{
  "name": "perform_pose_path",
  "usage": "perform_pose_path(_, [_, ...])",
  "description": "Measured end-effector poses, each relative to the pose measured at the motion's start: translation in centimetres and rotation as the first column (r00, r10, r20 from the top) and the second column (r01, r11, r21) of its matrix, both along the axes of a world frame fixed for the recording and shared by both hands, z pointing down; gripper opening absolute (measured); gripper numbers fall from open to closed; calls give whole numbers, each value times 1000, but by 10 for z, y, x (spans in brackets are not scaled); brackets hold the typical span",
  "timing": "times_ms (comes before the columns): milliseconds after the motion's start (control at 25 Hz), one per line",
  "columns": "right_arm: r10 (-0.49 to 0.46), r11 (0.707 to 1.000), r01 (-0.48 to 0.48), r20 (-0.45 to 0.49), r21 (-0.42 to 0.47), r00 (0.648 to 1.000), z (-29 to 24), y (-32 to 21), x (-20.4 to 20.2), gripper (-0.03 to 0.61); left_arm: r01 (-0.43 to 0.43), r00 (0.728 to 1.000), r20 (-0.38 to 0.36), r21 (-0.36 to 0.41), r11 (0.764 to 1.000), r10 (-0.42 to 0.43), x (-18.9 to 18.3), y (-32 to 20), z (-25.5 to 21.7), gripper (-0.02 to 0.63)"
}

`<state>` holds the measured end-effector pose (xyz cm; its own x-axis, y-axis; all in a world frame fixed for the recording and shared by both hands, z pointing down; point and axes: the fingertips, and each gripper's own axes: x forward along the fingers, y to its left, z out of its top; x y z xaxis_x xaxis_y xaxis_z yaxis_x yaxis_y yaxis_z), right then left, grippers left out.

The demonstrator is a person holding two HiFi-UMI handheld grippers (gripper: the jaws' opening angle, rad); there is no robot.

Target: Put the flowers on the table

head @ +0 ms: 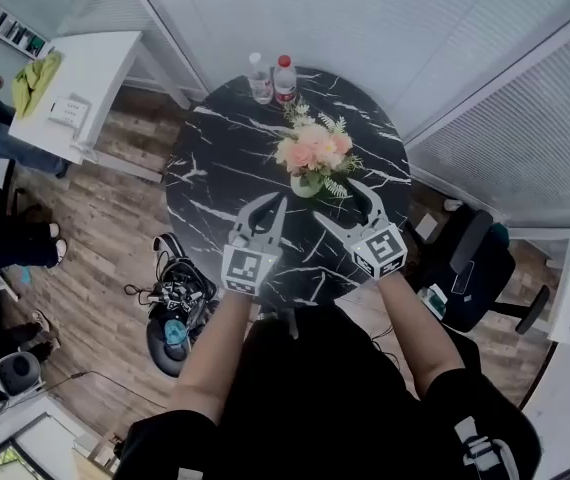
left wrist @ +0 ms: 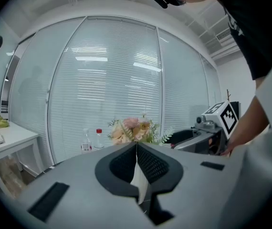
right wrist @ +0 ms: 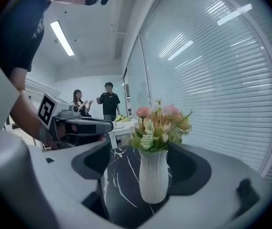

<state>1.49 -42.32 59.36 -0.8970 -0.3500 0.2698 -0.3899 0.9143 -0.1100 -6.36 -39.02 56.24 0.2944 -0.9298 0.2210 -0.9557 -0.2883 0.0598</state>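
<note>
flowers [head: 312, 150] | pink-peach, white vase [right wrist: 153, 179] | upright | on black marble table [head: 215, 183]

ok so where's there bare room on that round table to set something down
The table's left half, from the bottles to the left gripper, is bare marble; so is the far right rim past the flowers. Crowded: near middle, where the open right gripper flanks the vase.
</note>
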Motion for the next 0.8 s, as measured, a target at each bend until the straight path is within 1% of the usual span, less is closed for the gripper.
perform_pose_path(240, [-7,1000,6,41,19,999,-53,18,4,353,-19,1000,-23,13,1000,19,2,22,-39,14])
perform_pose_path(400, [-51,997,47,76,56,996,-98,33,-4,353,-34,999,-22,44,998,35,3,33,-71,14])
perform_pose_path(600, [-89,995,82,135,62,987,-145,56,-16,351,-56,998,-23,68,996,58,5,51,-106,14])
perform_pose_path(800, [-123,990,110,155,87,980,-172,77,-25,351,-67,997,-28,96,993,70,3,67,-131,14])
